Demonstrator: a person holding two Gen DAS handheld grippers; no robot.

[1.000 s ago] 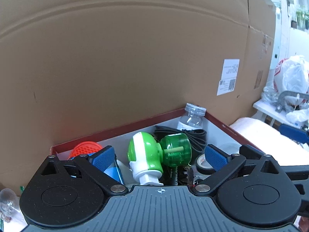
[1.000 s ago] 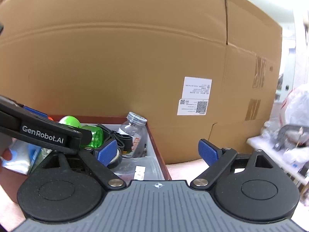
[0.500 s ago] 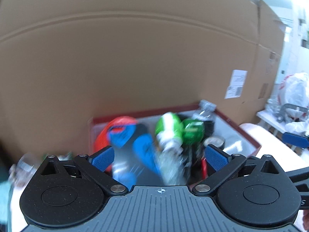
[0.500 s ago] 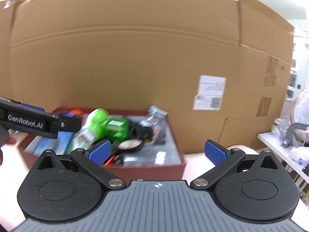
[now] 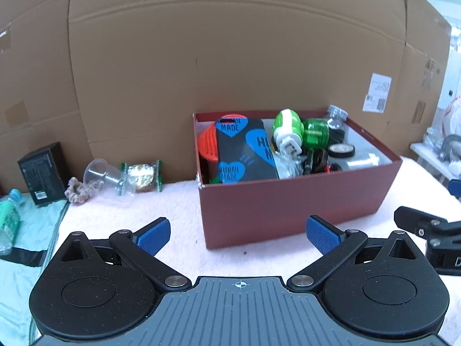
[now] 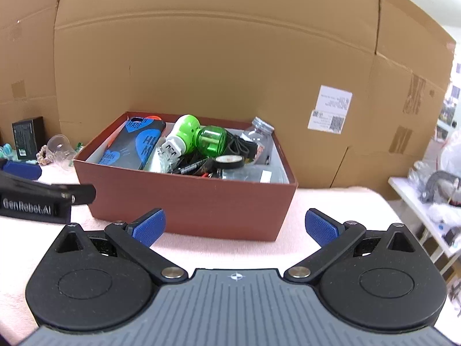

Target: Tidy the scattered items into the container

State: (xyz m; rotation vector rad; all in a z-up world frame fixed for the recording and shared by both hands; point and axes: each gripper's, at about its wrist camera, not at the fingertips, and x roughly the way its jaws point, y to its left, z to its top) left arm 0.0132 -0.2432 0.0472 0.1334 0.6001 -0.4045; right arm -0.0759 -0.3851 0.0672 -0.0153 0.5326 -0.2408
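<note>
Holding both tools back from the box point(image 5: 291, 199), I keep each one empty: the left hand-held gripper point(image 5: 240, 232) has its blue pads spread wide with nothing between them, and the right hand-held gripper point(image 6: 234, 229) is spread the same way.

In the left view the box stands in the middle right of the frame, on the fluffy pink cloth over the table point(image 5: 178, 216). It is stiff dark red cardboard with a pale inside, and already quite full. A flat black phone case point(image 5: 245, 150) leans against the left inner wall, probably because no room is left to lay it flat. A smooth green and white plug-in device point(image 5: 291, 132) lies on top of the pile, and a black tape roll point(image 5: 341, 150) is near the right wall.

At the middle left of that frame some things wait outside, I judge: a clear plastic cup point(image 5: 99, 174) on its side, a soft scrunchie point(image 5: 82, 190), a crinkly snack pack point(image 5: 141, 174) and a black carton point(image 5: 43, 173) standing upright against the cardboard.
</note>
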